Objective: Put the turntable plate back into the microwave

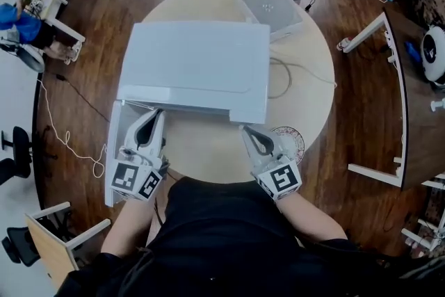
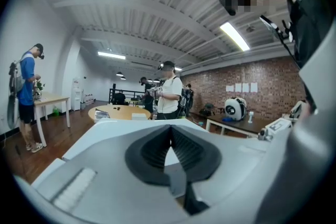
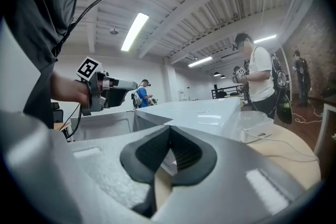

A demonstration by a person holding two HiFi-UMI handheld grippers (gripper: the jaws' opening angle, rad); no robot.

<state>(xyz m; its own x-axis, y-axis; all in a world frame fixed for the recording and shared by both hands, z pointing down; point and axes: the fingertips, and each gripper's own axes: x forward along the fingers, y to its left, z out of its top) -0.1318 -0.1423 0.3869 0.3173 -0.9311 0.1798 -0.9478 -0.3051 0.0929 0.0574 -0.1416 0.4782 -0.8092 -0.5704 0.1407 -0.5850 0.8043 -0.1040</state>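
One plate (image 1: 296,141) lies flat on the surface (image 1: 208,160), outside the microwave (image 1: 198,66) and just beside the right hand-held gripper (image 1: 245,130), whose jaws are pressed together on nothing. The left hand-held gripper (image 1: 156,115), also pressed together and empty, sits at the door (image 1: 111,149), which is swung open, probably to leave the cavity clear for loading.
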